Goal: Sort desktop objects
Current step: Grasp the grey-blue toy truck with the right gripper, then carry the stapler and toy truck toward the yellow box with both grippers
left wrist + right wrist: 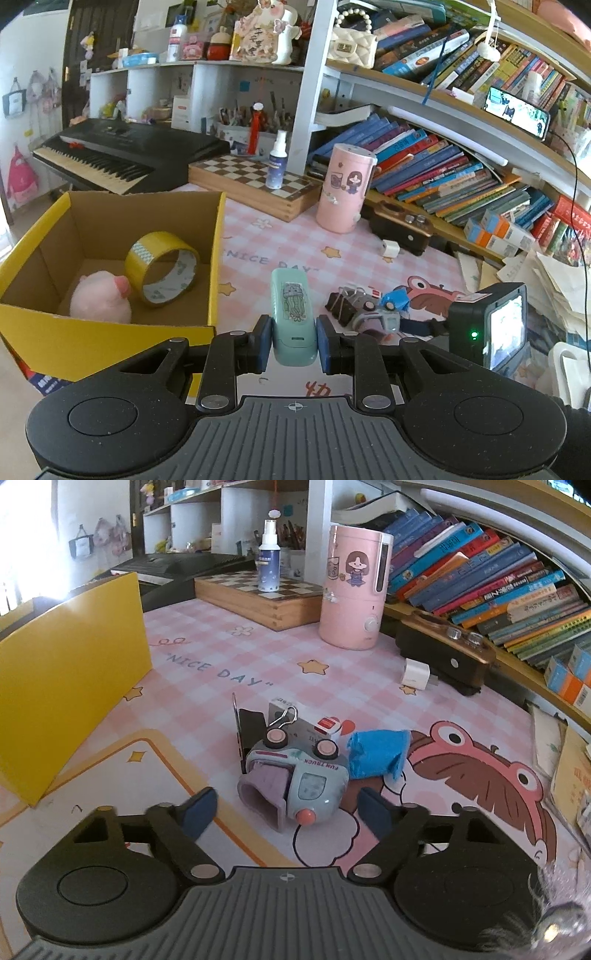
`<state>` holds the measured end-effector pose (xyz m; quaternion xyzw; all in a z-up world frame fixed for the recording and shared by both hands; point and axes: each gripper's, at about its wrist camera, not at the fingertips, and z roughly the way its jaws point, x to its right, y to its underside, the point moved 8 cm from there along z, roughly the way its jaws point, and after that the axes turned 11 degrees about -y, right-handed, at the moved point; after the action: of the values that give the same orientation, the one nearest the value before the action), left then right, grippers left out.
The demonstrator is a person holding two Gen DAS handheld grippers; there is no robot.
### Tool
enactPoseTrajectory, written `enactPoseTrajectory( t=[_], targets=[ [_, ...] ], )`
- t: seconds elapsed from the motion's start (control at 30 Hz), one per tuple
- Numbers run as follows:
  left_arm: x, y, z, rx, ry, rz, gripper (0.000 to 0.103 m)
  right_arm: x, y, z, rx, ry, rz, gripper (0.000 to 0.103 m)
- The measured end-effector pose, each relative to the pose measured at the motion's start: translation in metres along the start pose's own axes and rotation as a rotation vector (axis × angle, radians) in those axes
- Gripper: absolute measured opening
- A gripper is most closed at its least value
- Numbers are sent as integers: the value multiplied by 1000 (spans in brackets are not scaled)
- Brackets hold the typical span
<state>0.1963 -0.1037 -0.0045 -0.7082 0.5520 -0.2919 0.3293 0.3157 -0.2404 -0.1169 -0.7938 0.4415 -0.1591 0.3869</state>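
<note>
My left gripper (294, 341) is shut on a mint-green stapler (293, 314) with a sticker, held above the pink checked mat just right of the yellow cardboard box (216, 258). The box holds a yellow tape roll (160, 267) and a pink plush toy (101, 299). My right gripper (286, 812) is open, its fingers on either side of the near end of an overturned grey toy truck (295, 779). Behind the truck lie black binder clips (251, 727), a small white box (314, 727) and a crumpled blue wrapper (376, 753). The same pile shows in the left wrist view (369, 306).
A pink humidifier (354, 587), a white charger plug (415, 674), a dark wooden box (443, 653), a chessboard box (258, 598) with a spray bottle (268, 561), and a keyboard (122, 155) stand further back. Book shelves line the right side. The box's yellow wall (74, 672) is at the left.
</note>
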Motion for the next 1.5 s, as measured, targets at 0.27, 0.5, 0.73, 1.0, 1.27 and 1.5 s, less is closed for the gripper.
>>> enactPoseTrajectory(
  t=[0.27, 0.5, 0.73, 1.0, 1.27, 1.5],
  targets=[
    [5, -1, -2, 11, 12, 7, 24, 2, -2, -10, 25, 8, 2, 59],
    [-1, 3, -8, 19, 30, -13, 24, -7, -7, -37, 70, 0, 65, 59],
    [-21, 12, -18, 34, 70, -49, 24, -30, -12, -67, 98, -16, 121, 59],
    [-56, 23, -33, 55, 111, -116, 24, -72, -14, -108, 123, -25, 179, 59],
    [-98, 49, -49, 26, 114, -136, 24, -136, -1, -134, 135, -41, 171, 59],
    [-135, 73, -70, 6, 99, -149, 24, -192, 18, -146, 115, -65, 148, 59]
  ],
)
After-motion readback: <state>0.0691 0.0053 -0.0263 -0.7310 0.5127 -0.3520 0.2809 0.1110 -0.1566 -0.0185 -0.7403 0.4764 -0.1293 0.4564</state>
